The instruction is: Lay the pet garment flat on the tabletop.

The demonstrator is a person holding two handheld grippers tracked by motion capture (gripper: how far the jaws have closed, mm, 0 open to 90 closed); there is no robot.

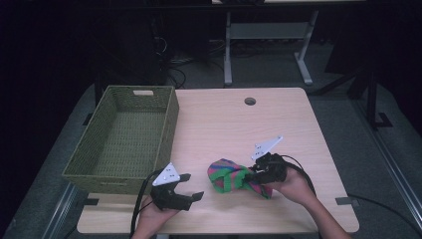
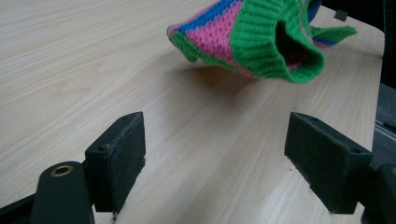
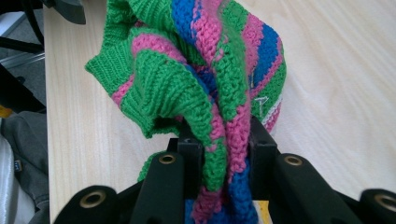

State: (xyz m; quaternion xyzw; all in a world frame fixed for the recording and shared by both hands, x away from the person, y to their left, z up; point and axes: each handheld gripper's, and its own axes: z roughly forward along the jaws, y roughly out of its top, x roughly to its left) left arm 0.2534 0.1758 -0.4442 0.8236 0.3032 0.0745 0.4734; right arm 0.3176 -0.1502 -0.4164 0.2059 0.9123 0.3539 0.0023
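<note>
Dark room, grey floor (image 1: 278, 74), white-legged desk frame (image 1: 268, 35), cables

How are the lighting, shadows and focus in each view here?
High view: table evenly lit, room behind it very dark, picture slightly soft. Left gripper view: knitted cloth sharp, with a soft shadow on the wood beneath it. Right gripper view: the yarn is crisp, while the fingers at the bottom edge look softer.

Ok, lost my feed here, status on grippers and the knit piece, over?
Right gripper shut on knit piece. Left gripper open, empty. Basket left, path clear.
</note>
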